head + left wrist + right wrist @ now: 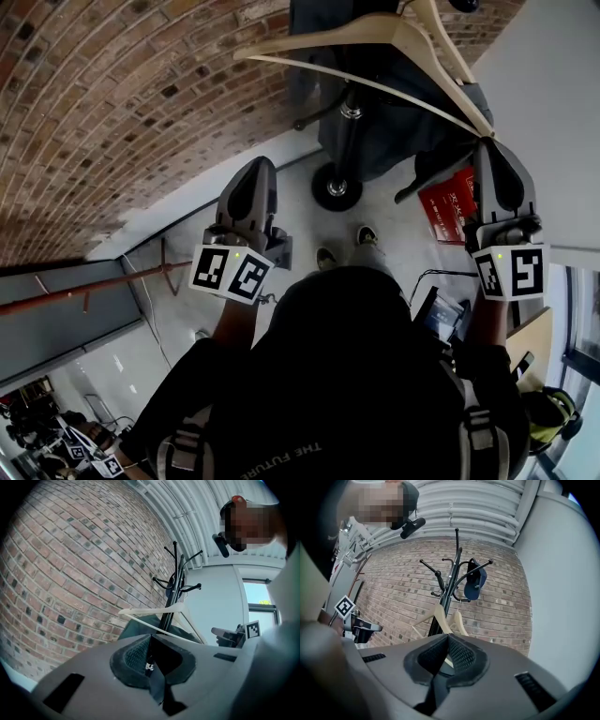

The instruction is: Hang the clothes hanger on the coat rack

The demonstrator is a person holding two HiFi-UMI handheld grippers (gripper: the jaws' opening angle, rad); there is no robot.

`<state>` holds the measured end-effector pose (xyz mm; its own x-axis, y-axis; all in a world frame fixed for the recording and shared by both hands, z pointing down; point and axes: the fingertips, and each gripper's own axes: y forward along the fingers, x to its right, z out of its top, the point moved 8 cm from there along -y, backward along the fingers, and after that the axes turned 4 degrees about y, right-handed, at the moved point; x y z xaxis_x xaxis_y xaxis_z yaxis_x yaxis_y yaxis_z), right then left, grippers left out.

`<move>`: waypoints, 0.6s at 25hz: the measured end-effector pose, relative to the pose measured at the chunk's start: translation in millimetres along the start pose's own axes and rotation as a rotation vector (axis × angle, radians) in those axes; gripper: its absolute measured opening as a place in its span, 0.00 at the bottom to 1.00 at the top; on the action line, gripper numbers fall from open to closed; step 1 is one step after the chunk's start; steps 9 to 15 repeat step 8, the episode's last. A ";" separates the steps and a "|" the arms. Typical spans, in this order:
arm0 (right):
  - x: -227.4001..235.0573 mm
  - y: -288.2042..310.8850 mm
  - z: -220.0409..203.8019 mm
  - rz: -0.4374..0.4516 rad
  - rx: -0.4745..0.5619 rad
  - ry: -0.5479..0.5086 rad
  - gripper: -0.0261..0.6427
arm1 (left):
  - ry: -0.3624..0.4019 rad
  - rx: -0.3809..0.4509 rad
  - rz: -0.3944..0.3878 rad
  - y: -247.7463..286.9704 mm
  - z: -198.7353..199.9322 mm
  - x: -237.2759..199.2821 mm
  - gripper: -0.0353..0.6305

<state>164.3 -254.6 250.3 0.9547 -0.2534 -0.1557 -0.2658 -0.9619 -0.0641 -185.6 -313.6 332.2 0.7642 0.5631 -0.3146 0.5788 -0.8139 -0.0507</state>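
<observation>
R gripper (pixel 488 142) jaws pinched on clothes hanger (pixel 375 39) end, just beside coat rack (pixel 349 131). Brick wall (pixel 112 103) close behind rack. L gripper (pixel 261 164) jaws pressed together, empty, well apart from hanger.

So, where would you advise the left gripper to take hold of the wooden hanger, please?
Probably the free left shoulder end of the wooden hanger, approached head-on from the person's side, jaws across the slat. It is thin, flat and juts clear of the coat rack, while the right gripper clamps the other end.
</observation>
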 end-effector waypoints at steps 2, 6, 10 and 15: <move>1.1 -1.3 0.2 -0.001 0.002 0.005 0.07 | 0.000 -0.001 -0.002 0.2 -0.3 0.5 0.09; 3.2 -2.8 -1.8 -0.005 0.001 0.005 0.07 | 0.003 -0.003 -0.008 2.0 -1.7 2.1 0.09; 3.8 -2.6 -3.3 -0.004 0.000 0.002 0.07 | 0.004 -0.003 -0.010 3.1 -2.1 2.8 0.09; 3.8 -2.6 -3.3 -0.004 0.000 0.002 0.07 | 0.004 -0.003 -0.010 3.1 -2.1 2.8 0.09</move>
